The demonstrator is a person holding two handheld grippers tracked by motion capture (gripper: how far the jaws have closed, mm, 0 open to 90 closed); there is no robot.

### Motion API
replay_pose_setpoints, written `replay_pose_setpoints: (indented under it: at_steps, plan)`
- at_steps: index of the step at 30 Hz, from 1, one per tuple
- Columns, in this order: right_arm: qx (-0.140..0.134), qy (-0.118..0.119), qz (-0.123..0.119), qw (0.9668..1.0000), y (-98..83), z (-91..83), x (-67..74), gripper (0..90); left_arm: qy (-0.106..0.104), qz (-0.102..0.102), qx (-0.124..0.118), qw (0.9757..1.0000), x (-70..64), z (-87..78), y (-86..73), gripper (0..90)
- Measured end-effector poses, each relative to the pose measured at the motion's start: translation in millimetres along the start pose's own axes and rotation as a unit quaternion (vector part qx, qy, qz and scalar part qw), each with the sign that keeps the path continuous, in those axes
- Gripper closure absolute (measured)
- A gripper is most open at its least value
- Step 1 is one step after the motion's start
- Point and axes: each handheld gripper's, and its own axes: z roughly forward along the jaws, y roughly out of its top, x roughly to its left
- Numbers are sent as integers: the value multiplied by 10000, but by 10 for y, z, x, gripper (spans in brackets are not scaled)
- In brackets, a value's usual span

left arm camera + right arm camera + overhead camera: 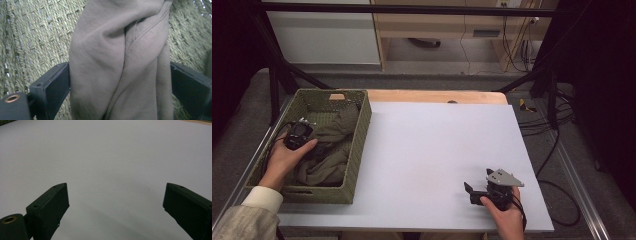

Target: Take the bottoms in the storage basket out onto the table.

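Left gripper (pixel 300 135) down inside woven basket (pixel 358 150), at its left half, over crumpled olive-brown cloth (pixel 329 150). In left gripper view, jaws spread wide w/ a thick twisted fold of cloth (pixel 120 65) between them; fabric touching or nearly touching both inner faces, but not pinched yet, so open around cloth, no real hold. Basket weave (pixel 32 40) close behind the fold. Rest of cloth heaped in basket, part draped up toward far right wall, nothing out on the mat. Right gripper (pixel 482 192) parked low on grey mat (pixel 427 150) near front right, well apart from basket; jaws wide apart, nothing between, bare mat (pixel 112 165) ahead. Risks, as judged: fold is bulky and rounded, so closing could squeeze it out sideways or catch just one outer layer, then slip on lift. Seam edge running down the fold may bunch and leave grip lopsided. Lower jaw tips near basket floor, could snag weave and drag basket along; basket light, unpinned, right gripper too far off to steady it. Cloth tail long, likely to catch on rim when pulled out, tipping basket toward mat. Depth of bite hard to tell from here.
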Motion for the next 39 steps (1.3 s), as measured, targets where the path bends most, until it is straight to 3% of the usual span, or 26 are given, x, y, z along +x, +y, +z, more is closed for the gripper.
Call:
replay_pose_setpoints:
  at_steps: [16, 24, 30, 36, 39]
  plan:
    - [42, 26, -54, 10000, -2, 13, 10, 68, 81, 56, 324, 9994, -20, 94, -14, 69]
    - [67, 31, -57, 10000, -5, 20, 12, 68, 85, -163, 408, 9990, -1, 127, -22, 70]
    - [91, 18, -80, 9999, -6, 25, 16, 69, 108, -64, 488, 9987, -15, 121, -24, 247]
    - [92, 19, -77, 9999, -6, 25, 14, 69, 155, 208, 562, 9981, -57, 86, -9, 534]
    - [84, 21, -78, 9999, -5, 23, 12, 70, 141, 239, 555, 9981, -61, 40, 12, 664]
